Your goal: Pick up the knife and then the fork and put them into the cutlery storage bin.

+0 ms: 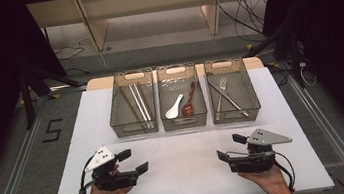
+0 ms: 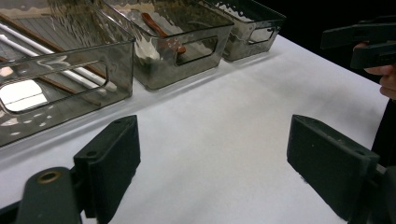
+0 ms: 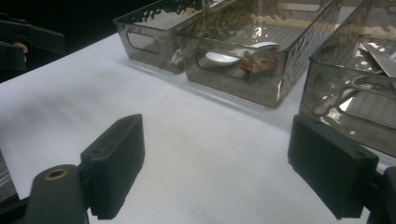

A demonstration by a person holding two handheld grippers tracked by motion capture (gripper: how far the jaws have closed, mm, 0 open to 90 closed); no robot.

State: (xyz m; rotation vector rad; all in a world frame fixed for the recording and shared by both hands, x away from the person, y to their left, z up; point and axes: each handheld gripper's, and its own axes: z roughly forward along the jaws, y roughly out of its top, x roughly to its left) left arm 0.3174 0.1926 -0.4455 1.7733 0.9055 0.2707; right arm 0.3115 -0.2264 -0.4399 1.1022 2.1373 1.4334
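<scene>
While both grippers gape, three bins [image 1: 184, 120] stand beyond

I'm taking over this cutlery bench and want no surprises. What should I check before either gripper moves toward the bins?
1. Left gripper open, nothing between its jaws: ok.
2. Right gripper open, nothing between its jaws: ok.
3. White table bare between the grippers and the bins: ok.
4. Left bin holds chopsticks; middle bin holds white spoon and red-brown spoon: ok.
5. Right bin holds metal cutlery; exact pieces: cannot tell.
6. Bins upright in a row: ok.
</scene>
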